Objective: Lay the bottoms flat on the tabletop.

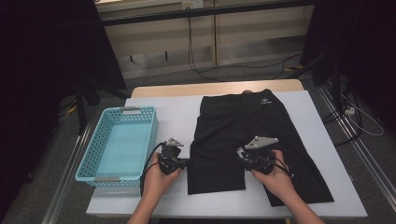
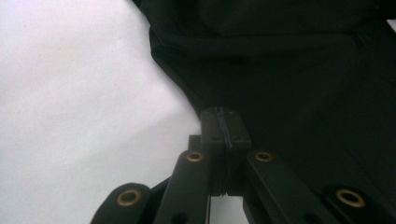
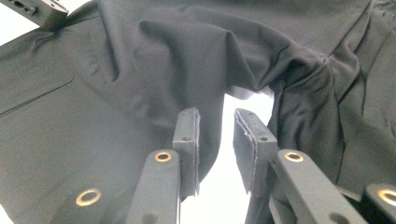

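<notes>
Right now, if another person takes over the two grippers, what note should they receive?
Left gripper: shut on the outer edge of the shorts' left leg.
Right gripper: open, at the inner edge of the same leg, gripping nothing.
Shorts lie flat on the white table; blue basket stands to their left with nothing in it.
Done: left grip taken.
Left: probably close the right gripper, fold, put the shorts in the basket.

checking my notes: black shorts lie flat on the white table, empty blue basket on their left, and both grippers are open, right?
Not quite: the left gripper is shut, pinching the edge of the black shorts, as the left gripper view shows. The right gripper is open, and the rest holds.
</notes>
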Demonstrator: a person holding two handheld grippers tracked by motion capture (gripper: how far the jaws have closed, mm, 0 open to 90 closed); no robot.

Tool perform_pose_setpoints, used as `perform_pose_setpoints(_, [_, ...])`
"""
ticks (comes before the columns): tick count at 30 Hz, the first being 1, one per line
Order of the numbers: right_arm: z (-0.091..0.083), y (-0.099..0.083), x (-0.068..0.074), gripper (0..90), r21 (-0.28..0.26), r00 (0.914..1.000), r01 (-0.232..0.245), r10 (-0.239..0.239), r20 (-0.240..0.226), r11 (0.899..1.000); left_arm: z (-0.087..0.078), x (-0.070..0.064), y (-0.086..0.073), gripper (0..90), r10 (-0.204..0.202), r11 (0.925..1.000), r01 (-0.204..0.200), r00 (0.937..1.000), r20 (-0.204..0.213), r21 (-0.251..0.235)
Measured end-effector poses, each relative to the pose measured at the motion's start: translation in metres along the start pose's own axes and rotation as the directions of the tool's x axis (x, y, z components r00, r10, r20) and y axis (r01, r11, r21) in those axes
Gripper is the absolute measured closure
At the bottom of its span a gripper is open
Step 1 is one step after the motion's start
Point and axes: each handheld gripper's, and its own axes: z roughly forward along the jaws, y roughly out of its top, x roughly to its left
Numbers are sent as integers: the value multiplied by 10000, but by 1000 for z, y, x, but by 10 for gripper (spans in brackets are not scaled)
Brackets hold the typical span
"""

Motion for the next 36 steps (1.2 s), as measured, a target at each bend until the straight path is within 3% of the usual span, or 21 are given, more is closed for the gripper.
perform_pose_setpoints(5, [-6,1,4,709,-300,9986,392,-402,-345,9988,-6,7,2,900,-162,9986,144,9992,-360,-501])
perform_pose_setpoints(9, [-9,1,13,698,-326,9949,776,-795,-627,9965,-6,11,2,900,-255,9988,231,9982,-540,-437])
perform_pose_setpoints(13, [-8,3,25,655,-492,9835,1170,-1226,-1332,9919,-7,13,3,900,-255,9986,220,9969,-750,-475])
perform_pose_setpoints(15, [-5,3,33,627,-615,9745,1261,-1352,-1788,9901,-9,13,3,900,-160,9985,112,9957,-910,-536])
perform_pose_setpoints(17, [0,1,43,590,-484,9633,1379,-1454,-2255,9893,-11,12,4,900,-276,9979,227,9963,-816,-604])
perform_pose_setpoints(23, [11,-1,71,435,-495,9173,2334,-2368,-3201,9711,-11,11,4,897,-298,9973,241,9961,-824,-697])
perform_pose_setpoints(25, [15,-3,78,426,-276,9131,2624,-2575,-3161,9646,-11,11,4,889,-260,9973,201,9961,-841,-700])
perform_pose_setpoints(26, [17,-5,80,428,-327,9103,2926,-2888,-2967,9557,-10,11,4,874,-250,9967,180,9958,-880,-798])
perform_pose_setpoints(29, [17,-4,82,466,-261,9122,2946,-2893,-2904,9553,-10,10,5,704,-215,9945,122,9958,-887,-1040])
perform_pose_setpoints(32, [17,-4,84,712,-397,9047,2942,-2917,-3106,9549,-10,10,7,518,-33,9911,-68,9971,-756,-1328])
perform_pose_setpoints(33, [17,-4,85,731,-392,9037,2948,-2919,-3131,9547,-9,10,7,468,-10,9885,-96,9975,-702,-1508])
perform_pose_setpoints(36, [17,-2,86,828,-326,8988,3061,-3001,-3196,9515,-11,8,8,412,-41,9857,-48,9986,-524,-1685])
